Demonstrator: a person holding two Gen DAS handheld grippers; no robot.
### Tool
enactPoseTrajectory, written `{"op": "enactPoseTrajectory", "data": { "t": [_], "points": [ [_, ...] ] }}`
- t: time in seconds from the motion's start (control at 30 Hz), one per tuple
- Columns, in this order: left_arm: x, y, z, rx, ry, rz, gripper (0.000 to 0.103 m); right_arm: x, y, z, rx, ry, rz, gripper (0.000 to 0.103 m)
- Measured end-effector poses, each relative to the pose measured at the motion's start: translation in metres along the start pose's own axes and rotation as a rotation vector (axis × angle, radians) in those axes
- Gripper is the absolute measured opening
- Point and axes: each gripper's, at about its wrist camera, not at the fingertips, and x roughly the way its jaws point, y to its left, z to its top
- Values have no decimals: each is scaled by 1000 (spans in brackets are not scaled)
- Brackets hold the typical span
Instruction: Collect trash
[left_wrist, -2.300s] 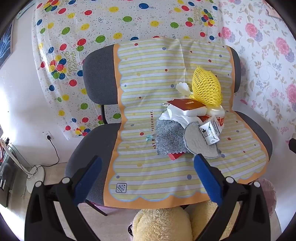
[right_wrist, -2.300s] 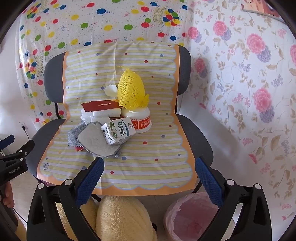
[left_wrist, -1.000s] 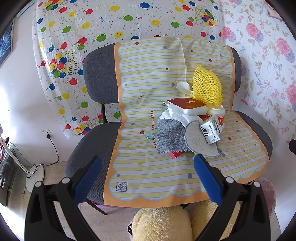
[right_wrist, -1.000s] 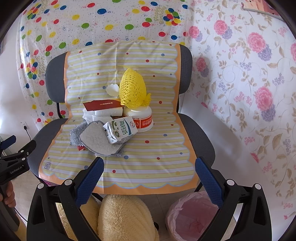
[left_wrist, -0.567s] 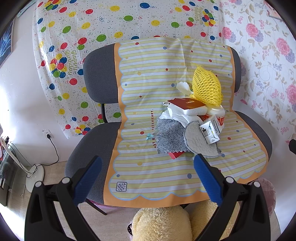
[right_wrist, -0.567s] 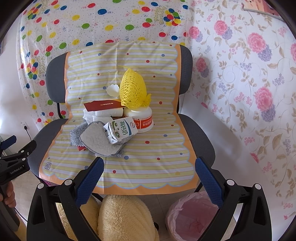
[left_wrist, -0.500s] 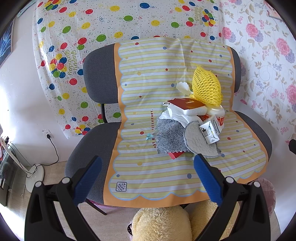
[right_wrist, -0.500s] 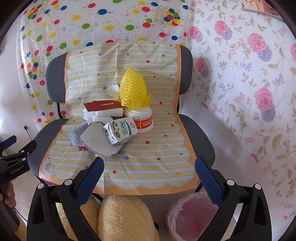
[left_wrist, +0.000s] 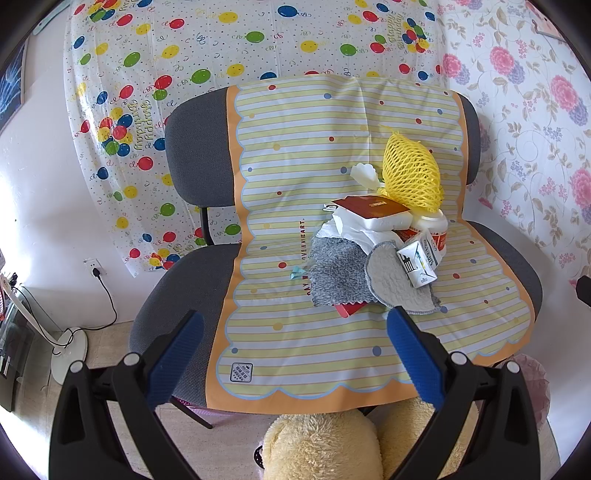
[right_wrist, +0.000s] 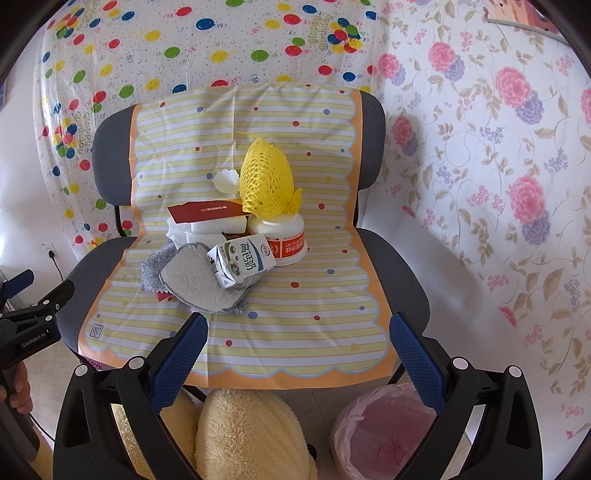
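Both tools, left (left_wrist: 293, 341) and right (right_wrist: 295, 343), gape before a striped-cloth-covered (right_wrist: 295, 332) chair (left_wrist: 192, 162) against papered walls.

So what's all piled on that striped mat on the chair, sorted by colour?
Yellow: 1, foam fruit net
White: 4, milk carton, plastic tub with red label, foam piece, crumpled tissue
Red: 2, red-topped box, red wrapper
Grey: 2, towel, round pad
Total: 9

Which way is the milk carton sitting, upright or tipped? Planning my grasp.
Tipped: the milk carton lies on its side, leaning on the grey pad.
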Motion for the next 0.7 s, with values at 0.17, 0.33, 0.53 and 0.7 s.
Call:
{"op": "enactPoseTrajectory", "data": {
  "t": [0.17, 0.33, 0.53, 0.7],
  "points": [
    [0, 0, 0, -1, 0, 0, 96, 0, 1, 0, -1, 0, 0, 97],
    [-1, -1, 0, 0, 2, 0, 96, 1, 0, -1, -1, -1, 3, 97],
    [10, 8, 7, -14, 11, 22, 96, 13, -7, 7, 13, -21, 98, 97],
    [26, 19, 22, -25, 10, 68, 96, 35, -2, 25, -70, -65, 145, 97]
  ]
}}
